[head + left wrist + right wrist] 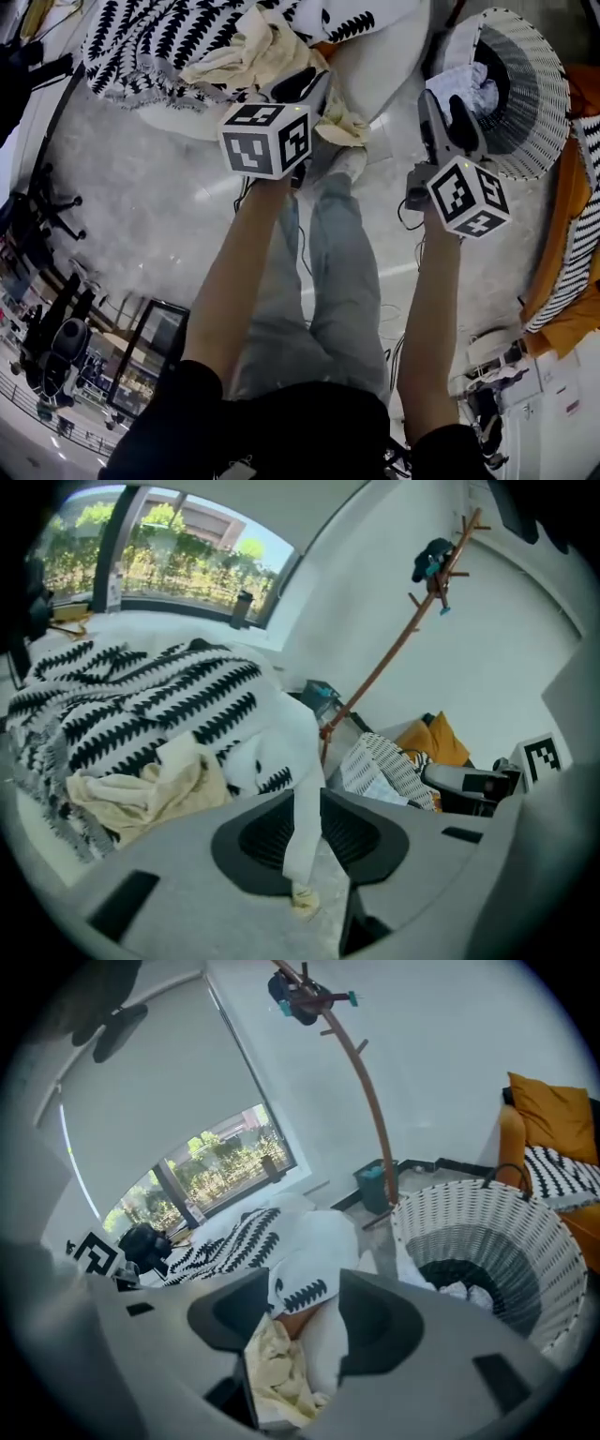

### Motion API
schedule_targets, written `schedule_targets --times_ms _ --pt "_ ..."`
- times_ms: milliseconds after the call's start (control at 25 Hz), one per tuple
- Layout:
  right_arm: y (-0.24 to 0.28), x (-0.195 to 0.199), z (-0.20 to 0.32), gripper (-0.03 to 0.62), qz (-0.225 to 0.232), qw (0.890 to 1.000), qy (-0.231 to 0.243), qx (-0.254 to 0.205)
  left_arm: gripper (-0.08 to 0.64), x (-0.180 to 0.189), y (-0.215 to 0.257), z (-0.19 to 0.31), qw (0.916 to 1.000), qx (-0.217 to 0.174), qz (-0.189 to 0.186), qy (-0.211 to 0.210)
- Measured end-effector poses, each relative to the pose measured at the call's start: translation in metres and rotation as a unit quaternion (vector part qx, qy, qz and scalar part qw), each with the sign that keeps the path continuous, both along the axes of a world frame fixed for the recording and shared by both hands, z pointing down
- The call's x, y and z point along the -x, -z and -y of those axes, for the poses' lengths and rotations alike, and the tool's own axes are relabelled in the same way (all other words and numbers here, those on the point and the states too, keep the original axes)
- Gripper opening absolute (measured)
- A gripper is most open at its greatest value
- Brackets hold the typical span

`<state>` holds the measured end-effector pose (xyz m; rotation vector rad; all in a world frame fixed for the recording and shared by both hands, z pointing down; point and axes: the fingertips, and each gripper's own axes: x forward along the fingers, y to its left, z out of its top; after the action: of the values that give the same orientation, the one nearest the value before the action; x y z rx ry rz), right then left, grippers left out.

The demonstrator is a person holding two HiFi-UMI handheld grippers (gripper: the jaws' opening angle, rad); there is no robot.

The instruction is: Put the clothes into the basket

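A cream garment (pixel 246 56) lies crumpled on the black-and-white patterned blanket (pixel 155 37), and another cream piece (pixel 344 124) lies at the bed's edge. My left gripper (pixel 302 86) hovers beside that pile with its jaws slightly apart and nothing between them. In the left gripper view the left gripper (pixel 307 803) shows only the white bedding through its narrow gap, and the cream garment (pixel 141 794) lies to the left. My right gripper (pixel 448 114) is open and empty next to the white woven basket (pixel 539 103), which holds pale clothes (pixel 466 87). The right gripper (pixel 305 1312) frames a cream cloth (pixel 277 1372) lying beyond it.
A wooden coat stand (pixel 361 1082) rises behind the basket (pixel 506 1232). An orange cushion (pixel 553 1115) and a patterned throw sit on a seat to the right. The person's legs in jeans (pixel 328 281) stand on the pale floor between the bed and the basket.
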<state>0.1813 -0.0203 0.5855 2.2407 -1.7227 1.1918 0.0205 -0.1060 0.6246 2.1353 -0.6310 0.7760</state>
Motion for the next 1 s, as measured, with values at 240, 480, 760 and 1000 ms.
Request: schedule_targets --times_ms 240,480,760,1000 --pt "-0.043 0.081 0.028 0.233 0.031 0.997 0.057 0.038 0.099 0.094 -0.017 0.026 0.9956 0.022 0.015 0.09" --pt "-0.113 0.149 0.034 0.235 0.081 0.988 0.094 0.087 0.146 0.143 -0.074 0.024 0.9891 0.068 0.029 0.127" --pt "-0.206 0.192 0.028 0.278 0.106 0.974 0.145 0.141 0.222 0.15 -0.162 0.018 0.9842 0.134 0.014 0.115" --pt "-0.265 0.204 0.012 0.293 0.071 0.961 0.197 0.183 0.222 0.128 -0.201 0.016 0.9903 0.128 0.0 0.055"
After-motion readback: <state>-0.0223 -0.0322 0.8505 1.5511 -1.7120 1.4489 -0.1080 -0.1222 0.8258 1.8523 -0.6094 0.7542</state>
